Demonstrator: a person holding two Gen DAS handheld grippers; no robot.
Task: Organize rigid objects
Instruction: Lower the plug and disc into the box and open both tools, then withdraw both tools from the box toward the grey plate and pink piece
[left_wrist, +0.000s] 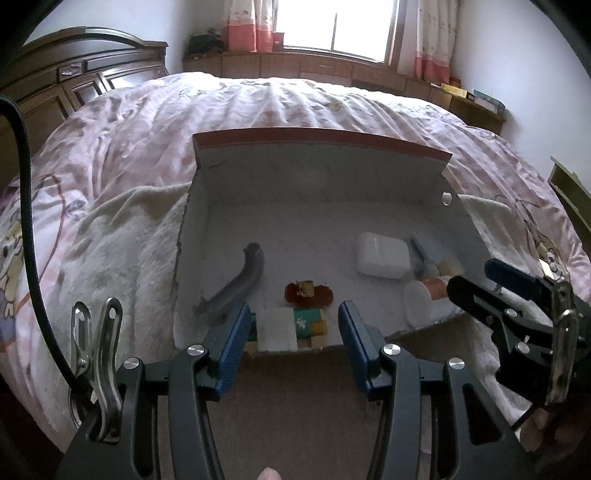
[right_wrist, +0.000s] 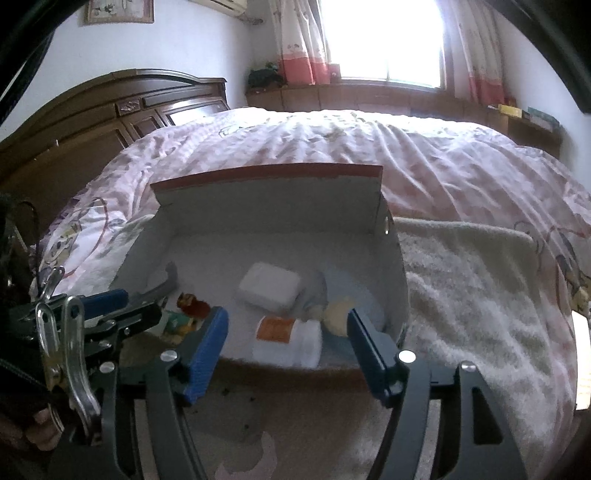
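Note:
An open white cardboard box (left_wrist: 317, 173) with a raised lid sits on the bed; it also shows in the right wrist view (right_wrist: 266, 206). Inside lie a white case (left_wrist: 382, 254) (right_wrist: 269, 286), a grey curved handle (left_wrist: 240, 280), a red-brown toy (left_wrist: 308, 292) (right_wrist: 192, 304), a white bottle with an orange label (right_wrist: 286, 341) (left_wrist: 424, 295), a white-and-green pack (left_wrist: 291, 326) and a yellow round thing (right_wrist: 338, 314). My left gripper (left_wrist: 294, 334) is open and empty at the box's near edge. My right gripper (right_wrist: 288, 345) is open and empty, just before the bottle.
The box rests on a cream fleece blanket (right_wrist: 469, 280) over a pink patterned quilt (left_wrist: 258, 107). A dark wooden headboard (right_wrist: 92, 122) stands to the left. A window with pink curtains (left_wrist: 332, 26) and low cabinets lie beyond the bed.

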